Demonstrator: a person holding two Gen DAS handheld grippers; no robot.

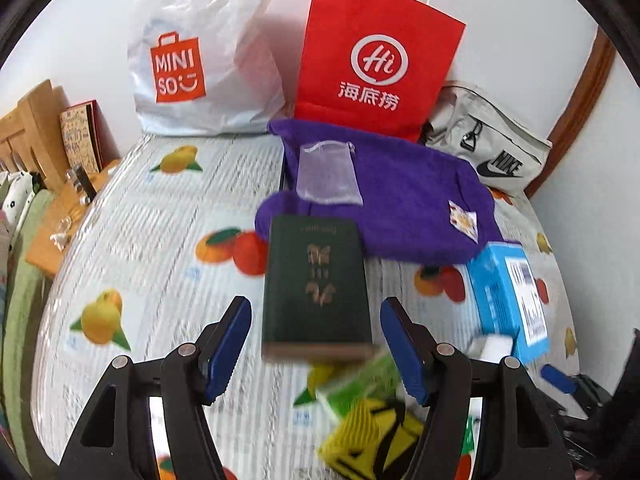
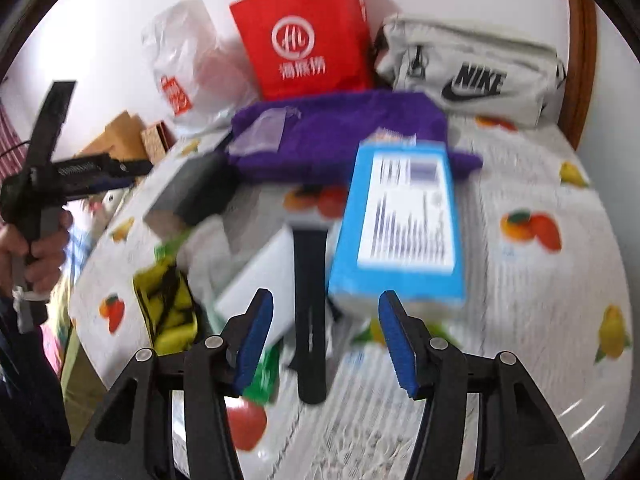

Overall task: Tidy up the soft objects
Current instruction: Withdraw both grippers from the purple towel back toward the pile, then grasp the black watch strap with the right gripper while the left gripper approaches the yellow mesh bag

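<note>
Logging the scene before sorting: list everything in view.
Plastic bag: 1, white, back left.
Paper bag: 1, red, back centre.
Waist bag: 1, grey, back right.
Purple cloth: 1, in front of the paper bag.
Clear pouch: 1, on the cloth.
Book: 1, dark green, centre.
Blue box: 1, right of the book.
Bedsheet: 1, white, fruit print.
Left tool: open.
Right tool: open.

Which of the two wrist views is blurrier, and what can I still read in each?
Right wrist view is blurrier: the blue box label is smeared, though the Nike pouch logo reads. Left wrist view is sharper at the back, with the Miniso bag and red paper bag legible; the green book and near items smear. Both curve at the edges.
</note>
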